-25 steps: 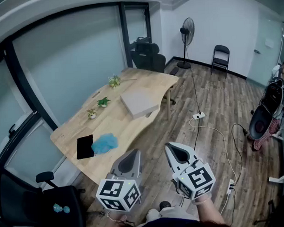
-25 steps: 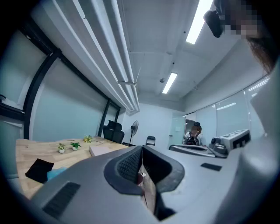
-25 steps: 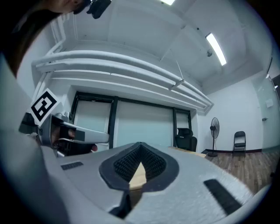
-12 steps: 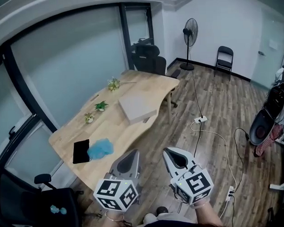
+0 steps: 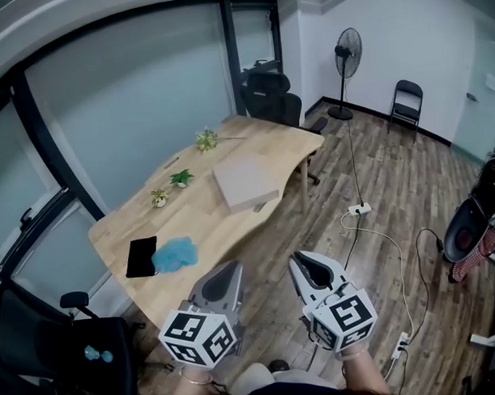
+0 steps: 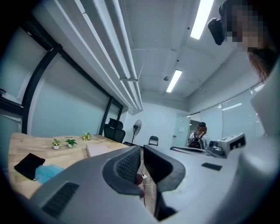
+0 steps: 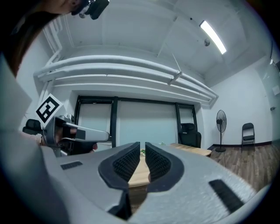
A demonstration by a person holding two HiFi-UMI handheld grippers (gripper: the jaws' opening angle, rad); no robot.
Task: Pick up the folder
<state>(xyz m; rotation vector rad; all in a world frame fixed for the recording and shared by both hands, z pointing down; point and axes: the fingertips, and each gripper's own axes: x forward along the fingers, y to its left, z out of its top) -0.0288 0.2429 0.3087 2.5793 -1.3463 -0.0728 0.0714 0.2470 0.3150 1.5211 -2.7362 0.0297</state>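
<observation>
Left tool (image 5: 233, 268) and right tool (image 5: 301, 260) narrow, jaws together on nothing, well apart from the grey folder (image 5: 244, 183) on the desk (image 5: 201, 228).

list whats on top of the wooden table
On the light wooden table: a flat grey folder, a fluffy blue cloth beside a flat black pouch, three small plants. Anything under the folder is covered.
</observation>
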